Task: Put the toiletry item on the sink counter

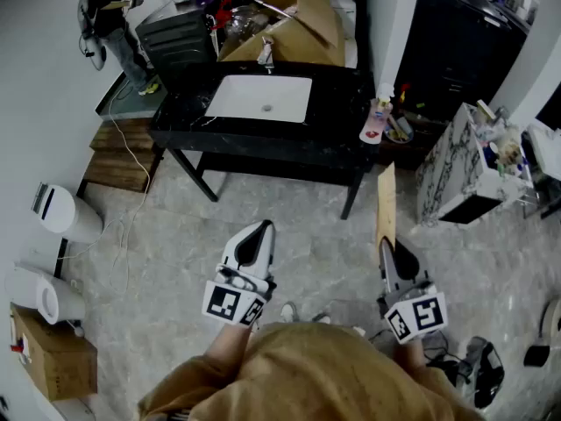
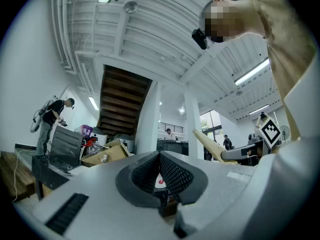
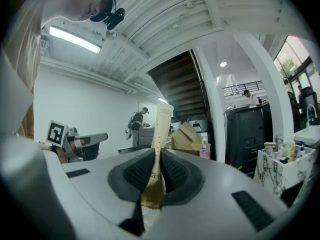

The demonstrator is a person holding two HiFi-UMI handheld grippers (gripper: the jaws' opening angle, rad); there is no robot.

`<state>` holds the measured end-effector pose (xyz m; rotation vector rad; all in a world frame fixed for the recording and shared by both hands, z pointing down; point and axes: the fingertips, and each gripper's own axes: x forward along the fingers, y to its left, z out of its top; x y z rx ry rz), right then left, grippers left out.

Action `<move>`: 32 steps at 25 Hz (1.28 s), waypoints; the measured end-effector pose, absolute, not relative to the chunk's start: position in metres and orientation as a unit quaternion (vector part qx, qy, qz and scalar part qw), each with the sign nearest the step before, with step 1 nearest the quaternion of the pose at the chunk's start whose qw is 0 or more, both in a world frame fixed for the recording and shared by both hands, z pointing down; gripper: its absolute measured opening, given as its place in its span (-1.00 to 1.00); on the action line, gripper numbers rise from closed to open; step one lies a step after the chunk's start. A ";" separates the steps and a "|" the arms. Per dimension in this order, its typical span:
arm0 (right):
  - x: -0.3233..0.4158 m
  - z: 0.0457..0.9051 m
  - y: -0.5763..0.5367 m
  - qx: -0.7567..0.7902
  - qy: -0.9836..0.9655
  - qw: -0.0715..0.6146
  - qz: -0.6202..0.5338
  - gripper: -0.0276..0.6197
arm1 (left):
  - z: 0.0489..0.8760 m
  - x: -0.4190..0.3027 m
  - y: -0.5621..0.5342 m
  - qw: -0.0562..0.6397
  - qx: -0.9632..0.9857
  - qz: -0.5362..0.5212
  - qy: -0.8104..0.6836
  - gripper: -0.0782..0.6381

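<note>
1. Right gripper is clamped on the toiletry item, a flat beige packet. The packet's lower end is hidden between the pads, and its print is too small to read.
2. Left gripper has its jaws together at the tips, with nothing between them.
3. The packet sticks straight out past the right gripper's tips, toward the black table. It is well apart from the table, above the floor.
4. The table carries a white basin. Small items crowd its right end, too small to tell apart or count.
5. Counted: two grippers, one packet, one basin, and one cardboard box behind the table.
</note>
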<state>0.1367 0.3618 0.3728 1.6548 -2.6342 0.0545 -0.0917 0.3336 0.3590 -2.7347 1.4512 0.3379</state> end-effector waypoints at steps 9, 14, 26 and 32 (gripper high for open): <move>0.152 0.379 0.364 0.516 -0.857 0.014 0.019 -0.81 | 0.359 -0.072 0.341 0.012 -0.874 0.099 0.476 -0.77; 0.166 0.389 0.370 0.511 -0.859 0.009 0.025 -0.81 | 0.367 -0.053 0.349 0.007 -0.876 0.088 0.474 -0.77; 0.165 0.412 0.341 0.484 -0.872 -0.004 0.066 -0.81 | 0.388 -0.053 0.334 -0.009 -0.870 0.065 0.488 -0.77; 0.134 0.425 0.283 0.470 -0.879 0.016 0.075 -0.81 | 0.415 -0.077 0.272 -0.035 -0.864 0.069 0.498 -0.77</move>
